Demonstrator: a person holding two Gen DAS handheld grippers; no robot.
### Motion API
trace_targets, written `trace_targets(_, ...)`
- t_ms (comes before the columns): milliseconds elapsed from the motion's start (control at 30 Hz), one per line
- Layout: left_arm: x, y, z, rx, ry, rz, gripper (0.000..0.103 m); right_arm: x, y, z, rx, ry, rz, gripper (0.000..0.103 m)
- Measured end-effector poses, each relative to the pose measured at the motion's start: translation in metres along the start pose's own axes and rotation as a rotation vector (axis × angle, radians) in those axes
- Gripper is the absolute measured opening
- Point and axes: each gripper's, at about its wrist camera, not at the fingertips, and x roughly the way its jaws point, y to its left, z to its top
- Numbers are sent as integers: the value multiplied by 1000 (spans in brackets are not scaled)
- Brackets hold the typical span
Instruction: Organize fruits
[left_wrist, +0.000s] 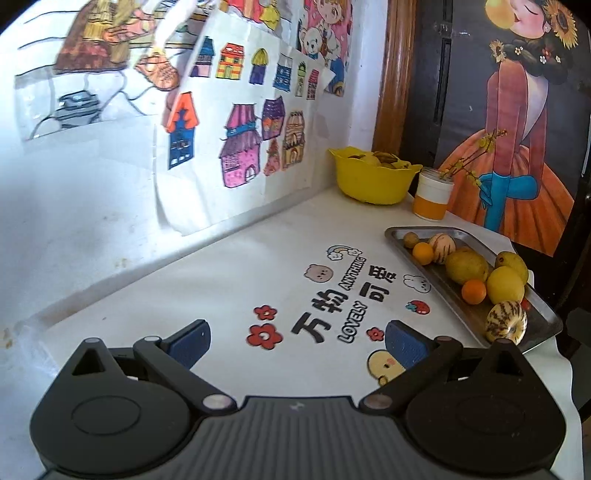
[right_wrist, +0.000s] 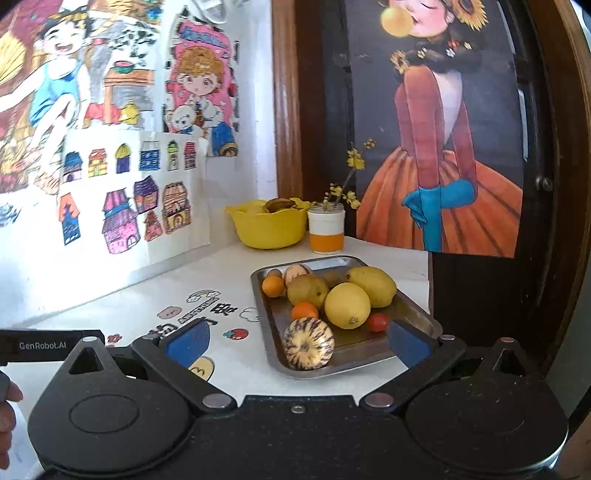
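Note:
A metal tray (right_wrist: 413, 314) on the white table holds several fruits: a striped melon (right_wrist: 308, 343) at its near end, a lemon (right_wrist: 347, 304), small oranges (right_wrist: 304, 311), a cherry tomato (right_wrist: 377, 322) and yellow-green fruits (right_wrist: 373, 286). The tray also shows at the right in the left wrist view (left_wrist: 436, 280). A yellow bowl (right_wrist: 269, 227) with fruit stands at the back by the wall. My right gripper (right_wrist: 297, 343) is open and empty, just before the tray's near end. My left gripper (left_wrist: 297, 341) is open and empty over the printed table cover, left of the tray.
A white and orange jar (right_wrist: 326, 230) with yellow flower sprigs stands beside the bowl. Children's drawings (left_wrist: 236, 122) hang on the wall to the left. A dark door with a poster (right_wrist: 436, 155) stands behind the table. The left gripper's body (right_wrist: 44, 345) shows at the left edge.

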Motion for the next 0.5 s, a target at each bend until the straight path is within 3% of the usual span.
trace_targets(300,-16,14,-26,13,-45,30,102,-10,17,-32,7,-15,35,102)
trace_targets(500,-23,25,-41,-7,-47,35,102,-17,22,-44,-18,-41,6,102)
